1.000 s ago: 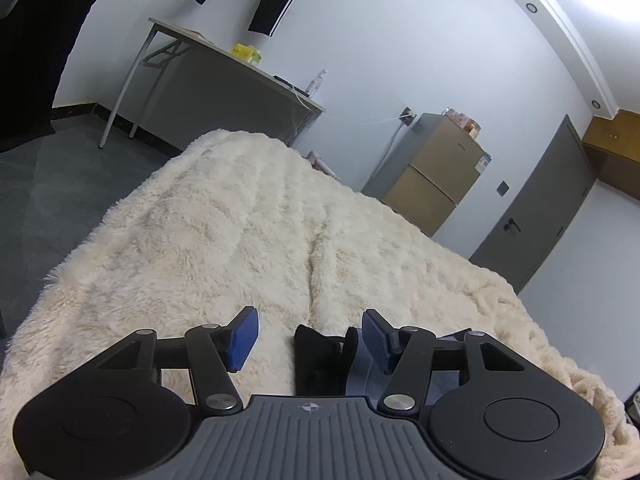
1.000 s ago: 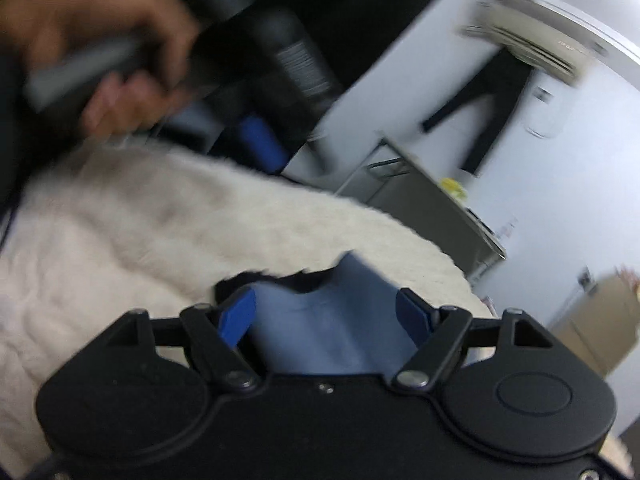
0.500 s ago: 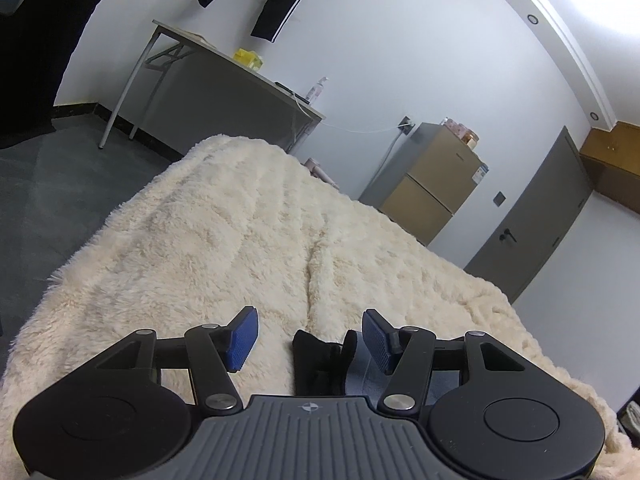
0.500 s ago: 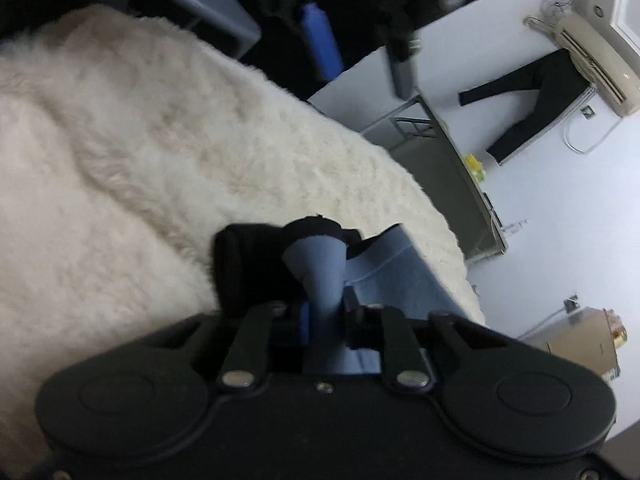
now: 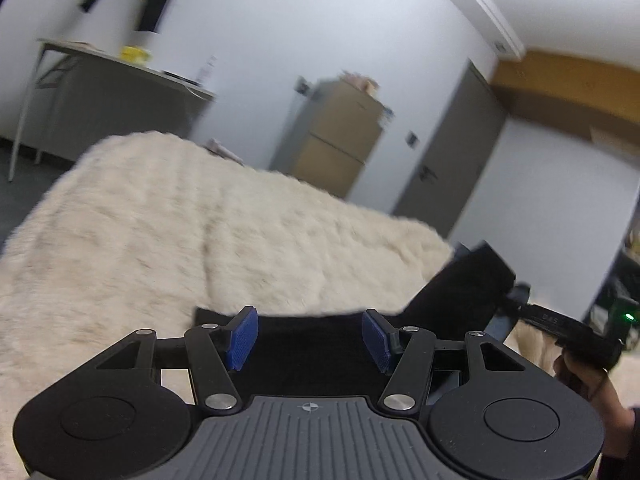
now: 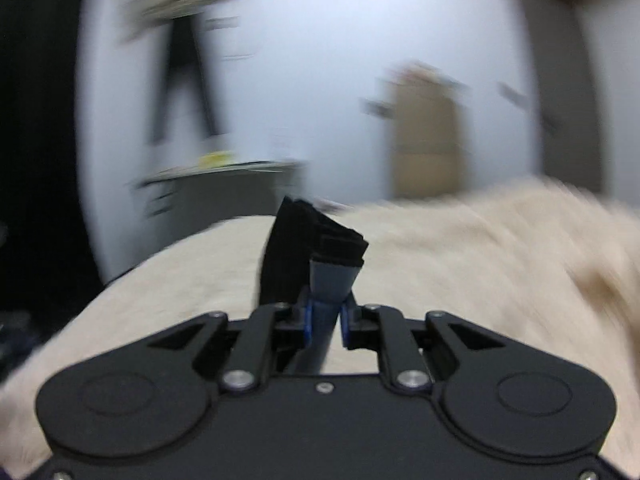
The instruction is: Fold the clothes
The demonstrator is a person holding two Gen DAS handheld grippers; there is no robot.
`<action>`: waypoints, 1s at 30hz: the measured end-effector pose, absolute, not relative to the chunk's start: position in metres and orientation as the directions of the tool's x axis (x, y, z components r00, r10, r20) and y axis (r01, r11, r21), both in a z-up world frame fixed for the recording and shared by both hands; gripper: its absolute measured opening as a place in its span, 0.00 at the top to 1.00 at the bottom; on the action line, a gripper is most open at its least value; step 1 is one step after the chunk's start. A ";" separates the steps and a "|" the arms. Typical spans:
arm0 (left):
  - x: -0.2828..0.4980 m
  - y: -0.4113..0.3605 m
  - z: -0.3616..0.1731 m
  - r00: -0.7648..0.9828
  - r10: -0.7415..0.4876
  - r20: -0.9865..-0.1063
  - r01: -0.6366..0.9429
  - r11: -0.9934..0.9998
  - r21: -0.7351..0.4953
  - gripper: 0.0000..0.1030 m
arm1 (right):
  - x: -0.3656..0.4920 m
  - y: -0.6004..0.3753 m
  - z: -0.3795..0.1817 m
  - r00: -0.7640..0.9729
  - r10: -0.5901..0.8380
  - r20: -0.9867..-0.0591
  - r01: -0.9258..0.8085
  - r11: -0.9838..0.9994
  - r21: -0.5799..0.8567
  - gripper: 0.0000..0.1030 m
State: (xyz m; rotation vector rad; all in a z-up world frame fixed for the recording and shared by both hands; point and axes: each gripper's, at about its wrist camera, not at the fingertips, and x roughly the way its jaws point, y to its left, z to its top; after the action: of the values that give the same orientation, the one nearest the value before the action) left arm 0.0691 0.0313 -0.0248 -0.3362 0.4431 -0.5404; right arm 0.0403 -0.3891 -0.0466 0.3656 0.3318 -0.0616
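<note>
A dark garment [image 5: 320,344] with a blue lining lies spread at the near edge of the cream fluffy blanket [image 5: 200,232] on the bed. The left tongs [image 5: 310,338] hover over the garment, spread apart, pads clear of it. To their right, the right tongs [image 6: 325,322] pinch a lifted corner of the garment [image 6: 308,252], their jaws easing slightly open with cloth between them.

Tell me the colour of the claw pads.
Blue; the left claw's pads show it best, in the left wrist view.
</note>
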 end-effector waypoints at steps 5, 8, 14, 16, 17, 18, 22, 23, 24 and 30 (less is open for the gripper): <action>0.098 -0.034 -0.028 0.689 -0.590 -0.422 0.471 0.806 -0.358 0.49 | 0.034 -0.452 -0.134 0.912 0.058 -0.406 0.246 0.714 0.655 0.70; 0.120 -0.077 -0.031 0.652 -0.593 -0.473 0.491 0.805 -0.331 0.63 | 0.025 -0.455 -0.151 0.952 0.070 -0.297 0.191 0.623 0.759 0.56; 0.155 -0.163 -0.047 0.655 -0.531 -0.537 0.492 0.840 -0.230 0.91 | 0.033 -0.444 -0.153 0.972 0.047 -0.232 0.156 0.608 0.778 0.42; 0.167 -0.177 -0.057 0.677 -0.466 -0.569 0.454 0.874 -0.176 0.91 | 0.040 -0.442 -0.152 0.976 0.032 -0.217 0.152 0.613 0.775 0.42; 0.173 -0.182 -0.061 0.683 -0.440 -0.582 0.437 0.886 -0.156 0.91 | 0.044 -0.441 -0.150 0.977 0.022 -0.213 0.154 0.616 0.772 0.42; 0.180 -0.186 -0.066 0.678 -0.427 -0.598 0.426 0.892 -0.154 0.91 | 0.045 -0.441 -0.148 0.977 0.017 -0.211 0.155 0.621 0.769 0.42; 0.208 -0.197 -0.091 0.628 -0.391 -0.672 0.396 0.905 -0.156 0.90 | 0.061 -0.436 -0.142 0.978 0.002 -0.210 0.153 0.678 0.719 0.42; 0.212 -0.198 -0.094 0.622 -0.389 -0.680 0.390 0.907 -0.162 0.90 | 0.070 -0.432 -0.141 0.976 -0.001 -0.217 0.155 0.703 0.695 0.42; 0.213 -0.198 -0.091 0.619 -0.387 -0.683 0.381 0.909 -0.169 0.90 | 0.076 -0.429 -0.140 0.971 -0.001 -0.237 0.166 0.719 0.675 0.42; 0.224 -0.196 -0.086 0.623 -0.380 -0.684 0.325 0.921 -0.215 0.90 | 0.086 -0.420 -0.127 0.954 -0.027 -0.298 0.219 0.741 0.635 0.83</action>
State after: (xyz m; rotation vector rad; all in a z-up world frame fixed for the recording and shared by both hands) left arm 0.2245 -0.1961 -0.0863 -0.0730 0.8023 -0.4055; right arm 0.0856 -0.4203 -0.1265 0.7259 0.2793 -0.1370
